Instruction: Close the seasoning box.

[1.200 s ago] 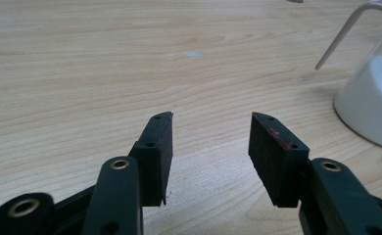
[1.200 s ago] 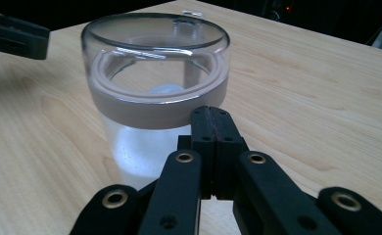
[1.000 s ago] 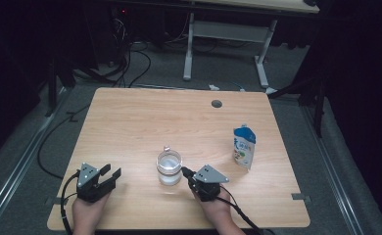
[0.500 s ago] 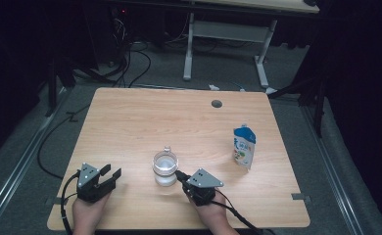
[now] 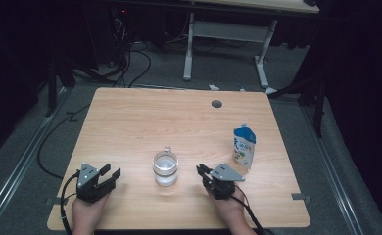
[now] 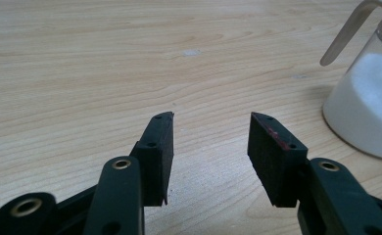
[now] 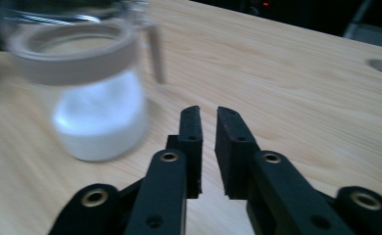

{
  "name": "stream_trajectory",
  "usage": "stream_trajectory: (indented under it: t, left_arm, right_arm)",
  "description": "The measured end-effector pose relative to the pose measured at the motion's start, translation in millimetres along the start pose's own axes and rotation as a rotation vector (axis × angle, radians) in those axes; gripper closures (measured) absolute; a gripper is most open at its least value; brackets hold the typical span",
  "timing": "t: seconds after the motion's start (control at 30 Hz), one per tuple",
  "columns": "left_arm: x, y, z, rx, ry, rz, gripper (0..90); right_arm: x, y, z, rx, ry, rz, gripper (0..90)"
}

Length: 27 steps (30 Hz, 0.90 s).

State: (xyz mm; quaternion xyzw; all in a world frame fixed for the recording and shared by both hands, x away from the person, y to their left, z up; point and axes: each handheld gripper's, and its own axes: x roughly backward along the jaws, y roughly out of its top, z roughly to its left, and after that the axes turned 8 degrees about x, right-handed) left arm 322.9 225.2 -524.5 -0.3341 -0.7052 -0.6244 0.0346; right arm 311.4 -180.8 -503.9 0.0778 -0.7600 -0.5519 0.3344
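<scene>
Pale wood desk [image 5: 130, 122], seen from above: a clear glass jar [image 5: 165, 169] of white powder stands near the front edge, between the two tongs. The left tongs [image 5: 109, 175] rest with jaws wide apart; the right tongs [image 5: 200, 170] are nearly closed, gripping nothing. A blue-and-white pouch [image 5: 244, 147] stands upright to the right.

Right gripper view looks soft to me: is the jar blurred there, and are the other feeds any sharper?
Right gripper view: the jar is smeared, its own jaws crisp. Left gripper view: sharp wood grain, jar clear at the edge. High view: table evenly lit, surroundings dark.
</scene>
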Motion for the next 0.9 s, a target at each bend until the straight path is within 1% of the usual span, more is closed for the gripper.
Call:
stream_trajectory:
  t: [0.03, 0.13, 0.2, 0.27, 0.3, 0.33, 0.37, 0.47, 0.5, 0.53, 0.6, 0.67, 0.8, 0.9]
  left_arm:
    - [0.2, 0.3, 0.0, -0.001, 0.002, 0.000, 52.7]
    - [1.6, 1.1, -0.3, -0.001, 0.006, -0.006, 52.4]
    - [2.1, 1.2, -1.3, -0.003, 0.008, -0.008, 52.1]
    - [2.1, 0.9, -2.8, -0.011, 0.010, -0.004, 51.7]
    - [1.8, 0.9, -3.9, -0.016, 0.011, 0.001, 51.5]
    - [1.6, 0.9, -5.0, -0.018, 0.013, 0.000, 51.1]
    - [1.5, 1.0, -5.7, -0.019, 0.013, 0.001, 51.1]
    - [0.5, 1.2, -7.3, -0.017, 0.012, 0.002, 50.2]
    - [0.3, 0.9, -7.8, -0.024, 0.013, 0.004, 50.0]
    - [0.2, 0.6, -8.4, -0.023, 0.011, 0.003, 49.9]
    - [0.6, 0.2, -8.2, -0.030, 0.012, 0.007, 49.4]
    - [0.9, 0.1, -7.1, -0.025, 0.010, 0.007, 49.0]
    - [0.7, 0.0, -6.3, -0.027, 0.006, 0.010, 47.6]
    - [-0.2, 0.2, -7.6, -0.037, 0.004, 0.017, 46.3]
  right_arm:
    - [5.5, -4.3, -9.1, -0.009, -0.025, 0.007, 75.9]
    - [21.0, -15.7, -30.1, -0.036, -0.078, 0.013, 69.0]
    - [35.1, -24.5, -44.6, -0.071, -0.108, 0.009, 64.7]
    - [47.7, -34.8, -54.2, -0.102, -0.131, -0.002, 60.5]
    - [51.8, -39.9, -56.9, -0.117, -0.140, -0.005, 59.5]
    - [54.8, -44.9, -58.8, -0.144, -0.143, -0.008, 58.9]
    - [55.9, -46.7, -59.9, -0.162, -0.135, -0.010, 57.9]
    - [56.1, -45.0, -59.6, -0.149, -0.141, -0.016, 56.9]
    - [55.8, -44.4, -59.1, -0.143, -0.140, -0.018, 56.8]
    - [55.1, -44.3, -58.4, -0.145, -0.139, -0.021, 56.8]
    - [54.0, -44.5, -57.0, -0.134, -0.134, -0.013, 56.7]
    - [53.6, -44.4, -56.0, -0.128, -0.134, -0.012, 56.7]
    - [52.9, -43.7, -53.9, -0.119, -0.137, -0.011, 56.4]
    - [52.1, -43.5, -52.7, -0.118, -0.134, -0.006, 56.2]
